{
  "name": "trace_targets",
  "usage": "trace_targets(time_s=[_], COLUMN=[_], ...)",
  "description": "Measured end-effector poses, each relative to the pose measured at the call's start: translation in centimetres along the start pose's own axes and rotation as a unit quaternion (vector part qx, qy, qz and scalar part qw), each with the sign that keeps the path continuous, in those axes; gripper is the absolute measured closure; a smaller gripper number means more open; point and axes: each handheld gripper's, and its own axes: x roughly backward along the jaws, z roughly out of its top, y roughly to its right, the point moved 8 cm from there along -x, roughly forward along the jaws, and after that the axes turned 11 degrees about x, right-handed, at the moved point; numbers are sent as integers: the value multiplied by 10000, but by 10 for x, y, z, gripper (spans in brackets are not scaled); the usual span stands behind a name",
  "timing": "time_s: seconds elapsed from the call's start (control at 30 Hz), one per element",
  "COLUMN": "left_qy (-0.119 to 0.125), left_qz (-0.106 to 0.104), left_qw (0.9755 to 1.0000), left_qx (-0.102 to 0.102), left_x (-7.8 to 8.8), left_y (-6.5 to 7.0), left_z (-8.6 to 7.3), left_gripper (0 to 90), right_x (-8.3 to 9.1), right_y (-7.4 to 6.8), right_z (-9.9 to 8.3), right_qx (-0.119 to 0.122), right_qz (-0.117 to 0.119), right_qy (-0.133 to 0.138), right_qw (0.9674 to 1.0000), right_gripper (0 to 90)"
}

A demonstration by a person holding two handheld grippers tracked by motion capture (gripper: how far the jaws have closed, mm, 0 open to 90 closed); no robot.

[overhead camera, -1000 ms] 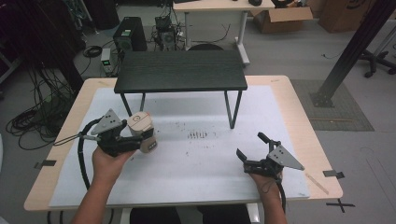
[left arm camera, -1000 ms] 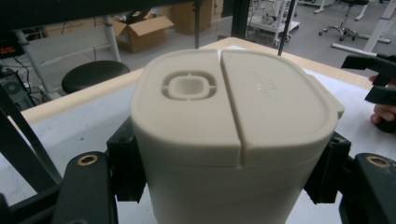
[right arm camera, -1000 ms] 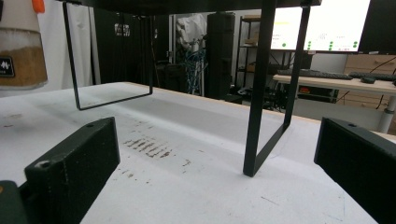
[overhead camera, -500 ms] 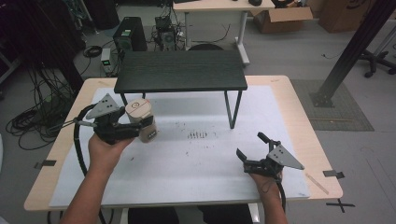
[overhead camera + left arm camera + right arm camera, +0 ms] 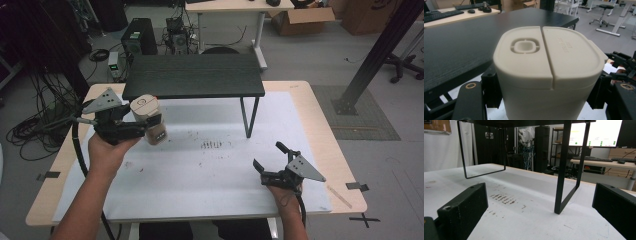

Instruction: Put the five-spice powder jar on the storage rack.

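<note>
Left gripper (image 5: 142, 131): clamped on the beige lidded plastic canister (image 5: 148, 119), lifted beside the black slatted shelf (image 5: 194, 76).
Right gripper (image 5: 275, 161): jaws spread, holding nothing, low over the white table mat (image 5: 200, 170).

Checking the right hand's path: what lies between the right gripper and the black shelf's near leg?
Bare white tabletop with faint brown marks, in the right gripper view.

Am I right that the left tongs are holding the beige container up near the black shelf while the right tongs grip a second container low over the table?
Not quite: the right tongs grip nothing. The right gripper view shows them open and empty, low over the white table. The rest holds: the left tongs hold the beige container up near the black shelf.
</note>
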Motion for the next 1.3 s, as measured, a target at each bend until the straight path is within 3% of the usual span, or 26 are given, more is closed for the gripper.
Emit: trace_targets(time_s=[0.33,0.8,1.3], left_qy=[-30,149,250], left_qz=[-34,-110,-12], left_qw=[10000,9998,9997], left_qx=[15,27,-8], left_x=[-6,-12,-19], left_y=[1,3,-2], left_z=[18,50,79], left_gripper=[319,319,319], right_x=[0,0,0], right_y=[0,0,0], right_z=[0,0,0], right_qx=[-8,-10,-20], right_qz=[1,4,6], right_qy=[0,-4,-10], right_qw=[10000,10000,10000], right_gripper=[0,0,0])
